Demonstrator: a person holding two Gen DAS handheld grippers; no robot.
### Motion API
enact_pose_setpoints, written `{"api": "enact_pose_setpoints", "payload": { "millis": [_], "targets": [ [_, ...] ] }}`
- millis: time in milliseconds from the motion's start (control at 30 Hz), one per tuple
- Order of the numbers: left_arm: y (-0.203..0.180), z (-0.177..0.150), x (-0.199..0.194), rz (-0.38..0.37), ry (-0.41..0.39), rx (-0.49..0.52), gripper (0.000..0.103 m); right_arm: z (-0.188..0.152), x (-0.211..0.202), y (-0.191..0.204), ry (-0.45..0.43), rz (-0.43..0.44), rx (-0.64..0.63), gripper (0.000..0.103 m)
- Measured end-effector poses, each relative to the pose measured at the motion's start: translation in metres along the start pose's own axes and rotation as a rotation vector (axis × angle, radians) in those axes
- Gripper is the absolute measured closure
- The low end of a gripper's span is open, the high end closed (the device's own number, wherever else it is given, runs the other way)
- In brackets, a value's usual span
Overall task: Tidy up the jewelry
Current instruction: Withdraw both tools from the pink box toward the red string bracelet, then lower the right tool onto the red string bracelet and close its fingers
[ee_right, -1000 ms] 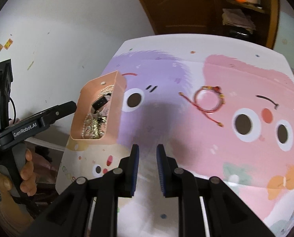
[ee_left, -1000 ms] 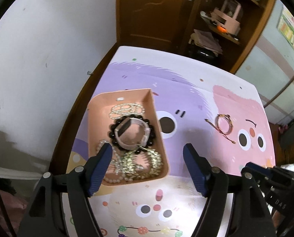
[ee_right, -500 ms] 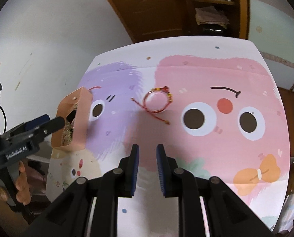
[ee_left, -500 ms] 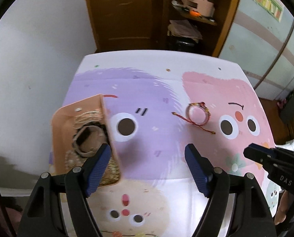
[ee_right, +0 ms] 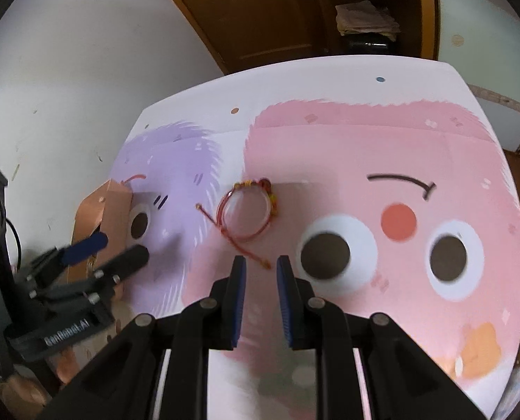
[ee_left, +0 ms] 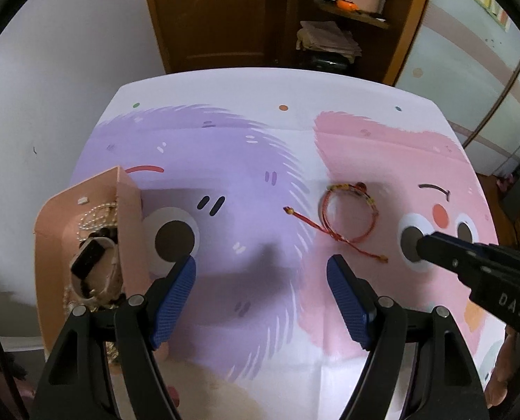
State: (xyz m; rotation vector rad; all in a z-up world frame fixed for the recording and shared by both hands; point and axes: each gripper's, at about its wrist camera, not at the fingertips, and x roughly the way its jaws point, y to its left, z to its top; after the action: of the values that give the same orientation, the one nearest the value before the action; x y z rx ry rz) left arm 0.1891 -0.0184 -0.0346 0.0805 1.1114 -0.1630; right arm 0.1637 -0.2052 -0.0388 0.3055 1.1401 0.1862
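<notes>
Right wrist: right gripper (ee_right: 261,267) parted narrowly near red bracelet (ee_right: 247,214).

Table under a cartoon-monster cloth (ee_left: 225,161), red string bracelet (ee_left: 347,217) mid-table, pink jewelry tray (ee_left: 128,231) at left edge

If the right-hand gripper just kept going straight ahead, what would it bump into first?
Probably the red string bracelet: the right gripper, slightly open, points at it, the cord's tail end lying just ahead of the fingertips. Its height above the table mat is unclear.
</notes>
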Motion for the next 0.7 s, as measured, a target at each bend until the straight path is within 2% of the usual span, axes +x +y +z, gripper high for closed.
{"api": "enact_pose_setpoints", "payload": {
  "millis": [267,533,700],
  "targets": [
    [-0.004,0.004,0.021,0.026,-0.008,-0.001,0.027,0.028,0.037,0.005,0.034,-0.028,-0.012,0.085],
    [-0.006,0.004,0.026,0.027,-0.020,0.013,0.027,0.032,0.063,0.015,0.073,-0.112,-0.086,0.084],
    [-0.004,0.004,0.029,0.018,-0.013,-0.004,0.027,0.033,0.066,0.019,0.066,-0.138,-0.109,0.083]
  ]
}}
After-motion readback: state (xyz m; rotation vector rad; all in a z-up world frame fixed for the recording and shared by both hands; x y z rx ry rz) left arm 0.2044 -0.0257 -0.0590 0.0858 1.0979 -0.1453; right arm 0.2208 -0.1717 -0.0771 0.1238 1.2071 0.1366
